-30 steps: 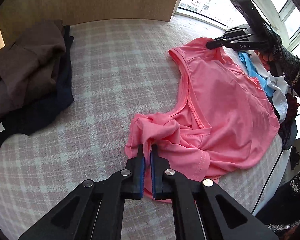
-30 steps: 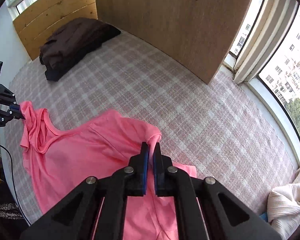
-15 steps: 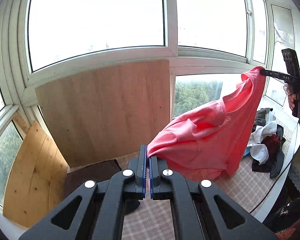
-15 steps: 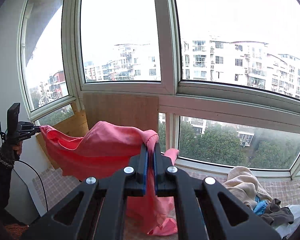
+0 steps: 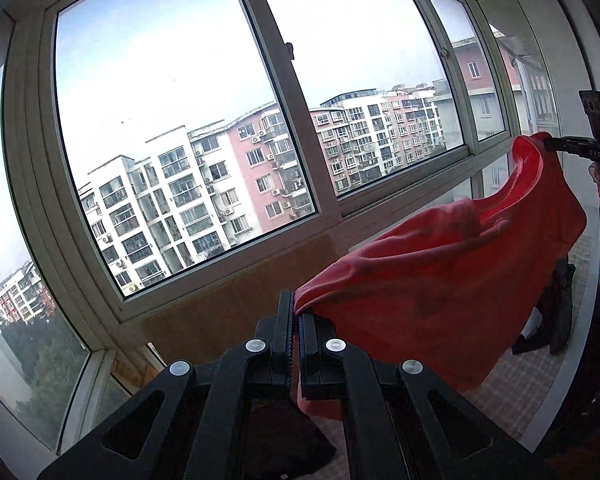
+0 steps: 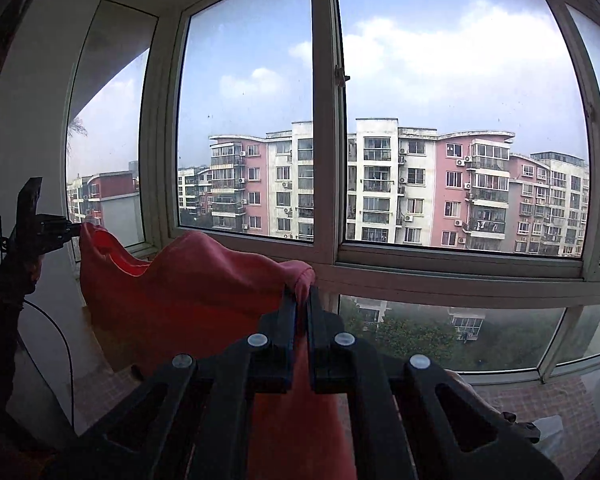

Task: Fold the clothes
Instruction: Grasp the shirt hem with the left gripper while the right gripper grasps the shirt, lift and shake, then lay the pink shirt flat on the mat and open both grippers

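A pink T-shirt [image 5: 440, 280] hangs in the air, stretched between my two grippers high above the checked bed. My left gripper [image 5: 297, 312] is shut on one edge of the shirt at the bottom centre of the left wrist view. The right gripper [image 5: 550, 144] shows at the far right of that view, pinching the shirt's other end. In the right wrist view my right gripper [image 6: 301, 292] is shut on a bunched fold of the T-shirt [image 6: 188, 292], and the left gripper [image 6: 74, 230] holds the far corner at the left edge.
Large windows [image 5: 172, 120] with apartment blocks outside fill both views. A wooden board [image 5: 236, 308] leans under the sill. Dark clothes [image 5: 556, 312] lie on the checked bed cover [image 5: 512, 384] at right; a dark garment [image 5: 276, 448] lies below my left gripper. A cable [image 6: 66, 340] hangs at left.
Both grippers have lifted the pink T-shirt off the bed and raised it further, tilting the cameras up toward the windows. The shirt now hangs spread between them.
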Available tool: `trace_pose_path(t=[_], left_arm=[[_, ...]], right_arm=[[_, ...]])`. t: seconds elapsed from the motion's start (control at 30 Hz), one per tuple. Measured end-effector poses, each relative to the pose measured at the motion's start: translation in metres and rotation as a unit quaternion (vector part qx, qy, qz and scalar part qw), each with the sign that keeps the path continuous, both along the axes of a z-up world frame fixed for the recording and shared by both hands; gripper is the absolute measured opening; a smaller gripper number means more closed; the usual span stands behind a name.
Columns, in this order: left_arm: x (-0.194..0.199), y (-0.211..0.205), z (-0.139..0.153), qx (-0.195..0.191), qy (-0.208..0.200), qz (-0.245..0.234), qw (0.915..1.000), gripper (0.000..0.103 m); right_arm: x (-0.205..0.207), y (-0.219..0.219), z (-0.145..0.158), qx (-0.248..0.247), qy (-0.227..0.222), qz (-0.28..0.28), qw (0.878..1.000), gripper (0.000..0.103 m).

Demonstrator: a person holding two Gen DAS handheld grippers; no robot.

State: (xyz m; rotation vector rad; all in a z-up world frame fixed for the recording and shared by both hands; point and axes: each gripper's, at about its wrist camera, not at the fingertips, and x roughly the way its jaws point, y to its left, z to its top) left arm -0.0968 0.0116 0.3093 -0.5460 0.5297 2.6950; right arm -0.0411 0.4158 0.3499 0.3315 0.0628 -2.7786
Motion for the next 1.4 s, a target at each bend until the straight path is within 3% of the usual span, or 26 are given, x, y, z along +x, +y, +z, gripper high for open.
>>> trace_pose_path(t=[0.13, 0.2, 0.23, 0.4, 0.53, 0.63, 0.73, 0.8, 0.93, 1.03, 1.13, 1.17, 1.27, 1.3, 1.37, 1.4], left_arm=[[-0.014, 0.007, 0.004, -0.013, -0.003, 0.005, 0.9999, 0.002], [-0.021, 0.01, 0.006, -0.02, -0.004, 0.007, 0.9998, 0.002], [-0.034, 0.013, -0.006, -0.021, -0.018, 0.009, 0.9996, 0.002], [-0.14, 0.036, -0.126, -0.019, -0.144, 0.022, 0.9892, 0.002], [-0.218, 0.059, -0.234, 0.007, -0.251, 0.034, 0.9674, 0.002], [-0.266, 0.071, -0.306, 0.007, -0.309, 0.069, 0.9485, 0.002], [-0.295, 0.077, -0.356, 0.009, -0.344, 0.088, 0.9348, 0.007], [-0.296, 0.076, -0.367, 0.003, -0.357, 0.088, 0.9301, 0.008], [-0.27, 0.06, -0.358, -0.003, -0.352, 0.077, 0.9327, 0.008], [-0.212, 0.045, -0.332, 0.011, -0.336, 0.045, 0.9407, 0.009], [-0.141, 0.031, -0.308, 0.011, -0.313, 0.024, 0.9493, 0.023], [-0.118, 0.024, -0.302, 0.013, -0.312, 0.021, 0.9497, 0.023], [-0.054, -0.003, -0.291, 0.027, -0.33, 0.009, 0.9437, 0.024], [-0.036, -0.007, -0.294, 0.033, -0.344, 0.003, 0.9384, 0.027], [-0.005, -0.004, -0.309, 0.043, -0.379, -0.019, 0.9244, 0.038], [0.009, 0.0, -0.32, 0.046, -0.396, -0.032, 0.9166, 0.039]], right_arm=[[-0.048, 0.006, -0.03, 0.004, -0.03, -0.017, 0.999, 0.005], [-0.088, 0.01, -0.062, -0.002, -0.069, -0.021, 0.997, 0.005], [-0.111, 0.011, -0.081, -0.005, -0.091, -0.026, 0.995, 0.005], [-0.231, 0.017, -0.213, -0.001, -0.206, -0.068, 0.976, 0.005], [-0.307, 0.03, -0.315, 0.013, -0.28, -0.101, 0.955, 0.005], [-0.358, 0.036, -0.372, 0.039, -0.329, -0.122, 0.936, 0.006], [-0.375, 0.039, -0.395, 0.012, -0.368, -0.089, 0.925, 0.006], [-0.372, 0.037, -0.391, 0.004, -0.372, -0.066, 0.926, 0.006], [-0.324, 0.043, -0.367, -0.004, -0.36, -0.032, 0.932, 0.006], [-0.259, 0.059, -0.352, -0.003, -0.342, -0.007, 0.94, 0.007], [-0.174, 0.067, -0.342, -0.027, -0.333, 0.008, 0.942, 0.011], [-0.148, 0.069, -0.34, -0.036, -0.331, 0.011, 0.943, 0.014], [-0.074, 0.06, -0.345, -0.021, -0.334, 0.015, 0.942, 0.048], [-0.055, 0.052, -0.355, -0.014, -0.338, 0.022, 0.941, 0.064], [-0.022, 0.035, -0.382, -0.012, -0.356, 0.045, 0.933, 0.068], [-0.01, 0.025, -0.398, -0.009, -0.369, 0.054, 0.928, 0.068]])
